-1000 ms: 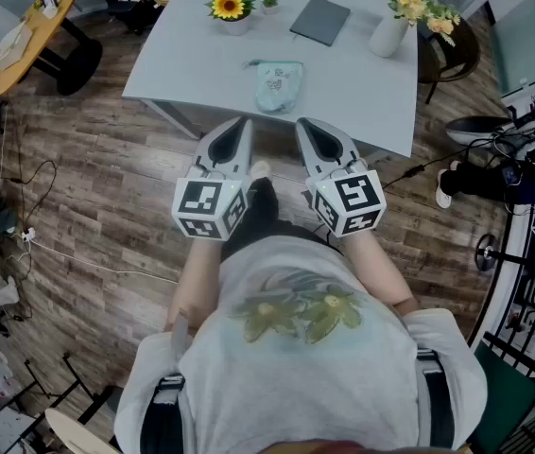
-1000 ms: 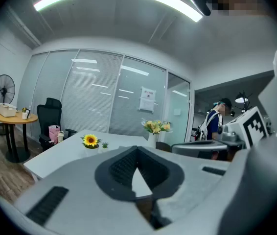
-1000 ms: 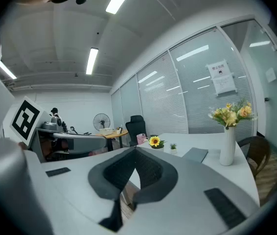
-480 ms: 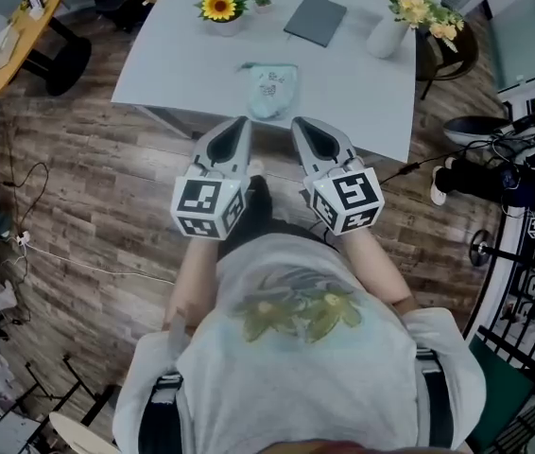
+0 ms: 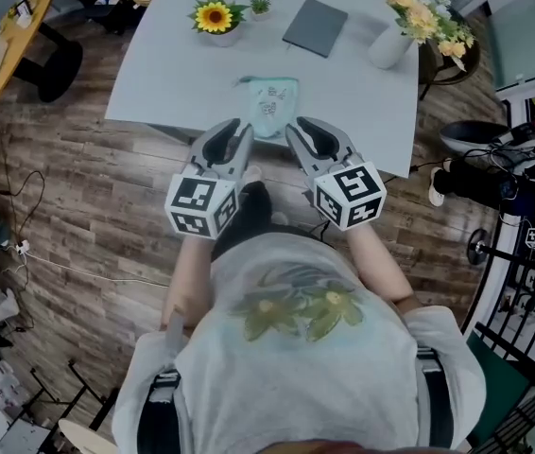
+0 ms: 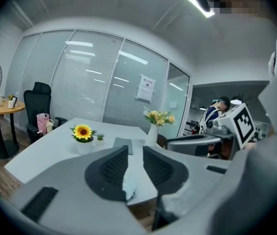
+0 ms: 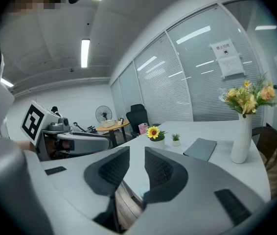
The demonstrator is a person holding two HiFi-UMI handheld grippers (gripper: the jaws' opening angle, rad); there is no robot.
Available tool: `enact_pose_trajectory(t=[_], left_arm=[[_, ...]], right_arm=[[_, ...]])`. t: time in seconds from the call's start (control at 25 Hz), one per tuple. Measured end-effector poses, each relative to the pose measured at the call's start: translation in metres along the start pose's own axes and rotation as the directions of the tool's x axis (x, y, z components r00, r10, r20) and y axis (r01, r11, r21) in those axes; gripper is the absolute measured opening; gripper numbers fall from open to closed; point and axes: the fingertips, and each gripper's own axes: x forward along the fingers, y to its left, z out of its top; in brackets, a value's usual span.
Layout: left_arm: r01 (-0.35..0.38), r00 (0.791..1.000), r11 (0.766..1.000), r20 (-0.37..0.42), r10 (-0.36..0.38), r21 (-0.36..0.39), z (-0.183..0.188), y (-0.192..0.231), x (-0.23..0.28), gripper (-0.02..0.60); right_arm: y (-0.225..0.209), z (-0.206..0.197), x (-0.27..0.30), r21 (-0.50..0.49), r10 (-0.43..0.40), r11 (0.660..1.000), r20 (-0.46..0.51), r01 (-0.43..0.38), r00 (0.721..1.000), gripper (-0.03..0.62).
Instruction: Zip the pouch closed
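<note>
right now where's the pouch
In the head view the pouch lies at the near edge of the table, centre, in front of the sunflower pot and notebook.

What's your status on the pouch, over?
Left gripper empty, jaws just been opening; right gripper open, empty. Pouch near table edge, untouched. Nothing in the way.

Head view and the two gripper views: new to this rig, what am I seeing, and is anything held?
A person holds a two-jaw gripper in each hand. The head view looks down from their head: left gripper and right gripper point toward a table. Each gripper view looks along its own jaws. On the table: a pale pouch, a sunflower pot, a dark notebook and a vase of flowers. Nothing is held: both jaw pairs stand apart, empty; the left's have just been opening.
</note>
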Motion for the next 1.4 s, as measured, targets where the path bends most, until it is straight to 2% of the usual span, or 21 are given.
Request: enact_pose_trajectory(t=[0.04,0.16,0.28,0.6,0.8,1.12,1.4], left_arm=[[0.009,1.000,1.000,-0.012,-0.009,0.002,-0.001,0.004,0.004,0.091],[0.038,0.997,0.999,-0.061,-0.037,0.019,-0.005,0.015,0.016,0.175],[0.051,0.992,0.998,-0.114,-0.049,0.021,-0.014,0.029,0.029,0.227],[0.011,0.979,1.000,-0.206,-0.008,0.013,-0.033,0.084,0.056,0.232],[0.028,0.964,1.000,-0.264,-0.025,0.009,-0.046,0.106,0.075,0.232],[0.087,0.926,0.996,-0.371,-0.071,0.026,-0.075,0.131,0.108,0.230],[0.129,0.888,0.991,-0.447,-0.108,0.017,-0.098,0.143,0.140,0.230]], right_arm=[[-0.002,0.001,0.004,0.005,0.007,1.000,-0.007,-0.007,1.000,0.094],[-0.012,0.000,0.016,0.010,0.013,1.000,-0.036,-0.013,0.999,0.104],[-0.023,-0.004,0.029,0.014,0.020,1.000,-0.068,-0.019,0.997,0.107],[-0.049,-0.022,0.067,-0.001,0.020,1.000,-0.175,-0.020,0.984,0.107],[-0.062,-0.026,0.090,-0.002,-0.002,1.000,-0.205,0.002,0.979,0.107],[-0.083,-0.035,0.130,-0.008,-0.044,0.999,-0.245,0.044,0.968,0.107],[-0.094,-0.031,0.165,-0.028,-0.049,0.999,-0.253,0.043,0.966,0.107]])
